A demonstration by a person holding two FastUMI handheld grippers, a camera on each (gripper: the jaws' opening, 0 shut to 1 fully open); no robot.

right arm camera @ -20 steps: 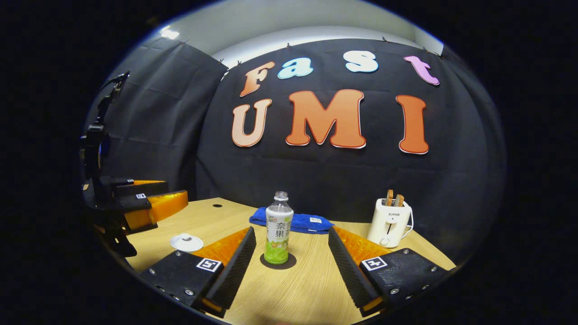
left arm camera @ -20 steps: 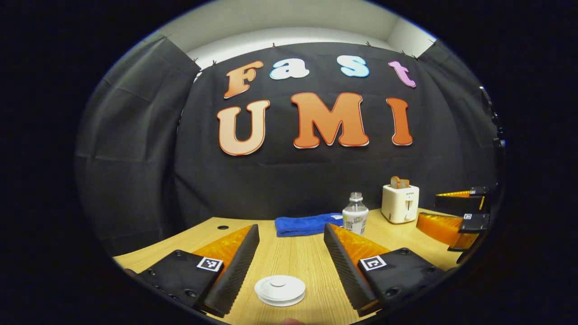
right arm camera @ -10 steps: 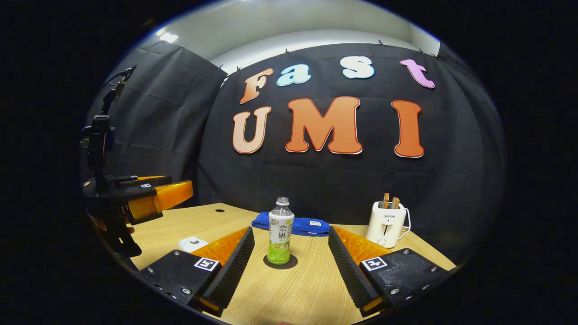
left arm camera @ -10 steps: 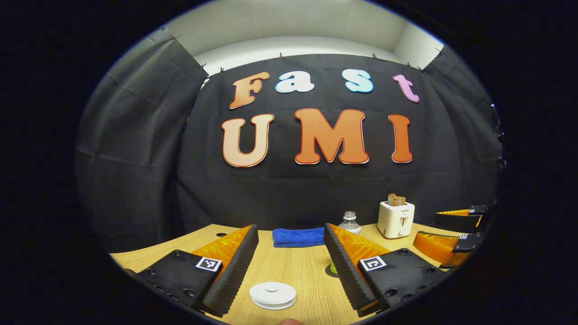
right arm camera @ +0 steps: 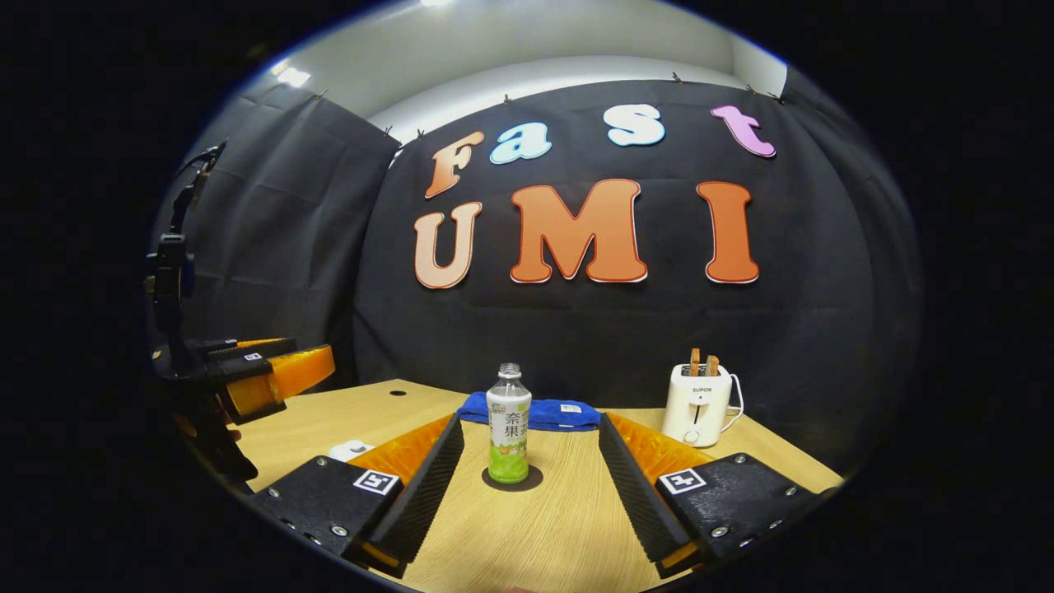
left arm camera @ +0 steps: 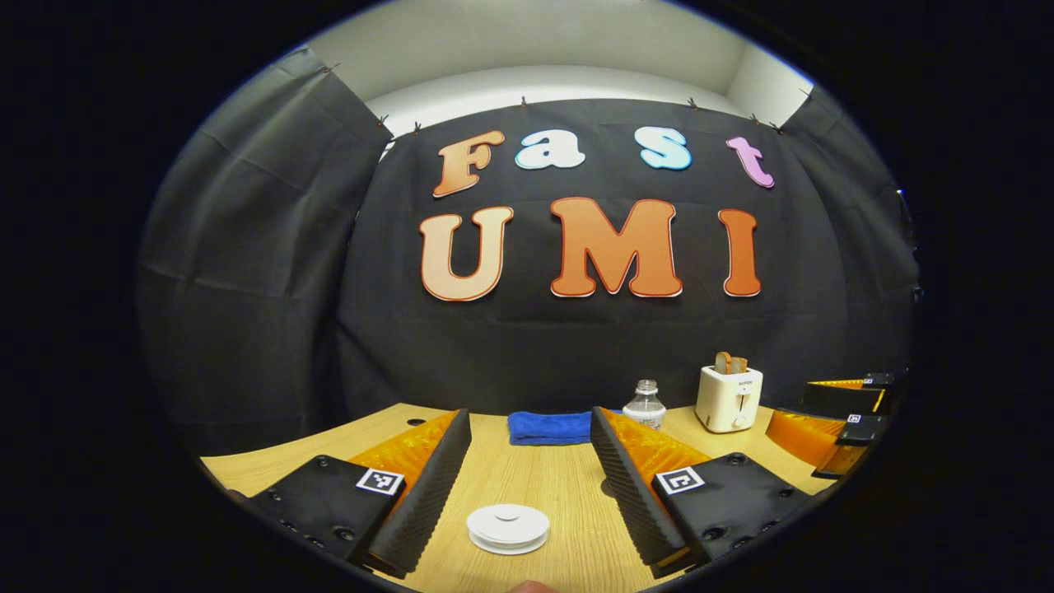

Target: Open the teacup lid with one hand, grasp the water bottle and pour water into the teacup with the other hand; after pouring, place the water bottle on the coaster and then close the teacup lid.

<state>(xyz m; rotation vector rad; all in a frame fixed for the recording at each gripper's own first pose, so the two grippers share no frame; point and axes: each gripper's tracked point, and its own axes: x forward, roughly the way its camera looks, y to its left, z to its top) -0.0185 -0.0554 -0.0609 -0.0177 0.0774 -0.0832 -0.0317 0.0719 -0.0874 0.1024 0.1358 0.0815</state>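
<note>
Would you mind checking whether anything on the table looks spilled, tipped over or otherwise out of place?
Nothing stands out. The bottle stands upright on its coaster, capless but with no spill seen on the table. The teacup lid sits level, and the cloth and toaster look tidy.

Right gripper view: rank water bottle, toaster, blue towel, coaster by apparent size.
1. water bottle and toaster: similar area, unsure since the bottle stands nearer
2. blue towel: wide but thin, partly behind the bottle
3. coaster: smallest, mostly covered
</note>
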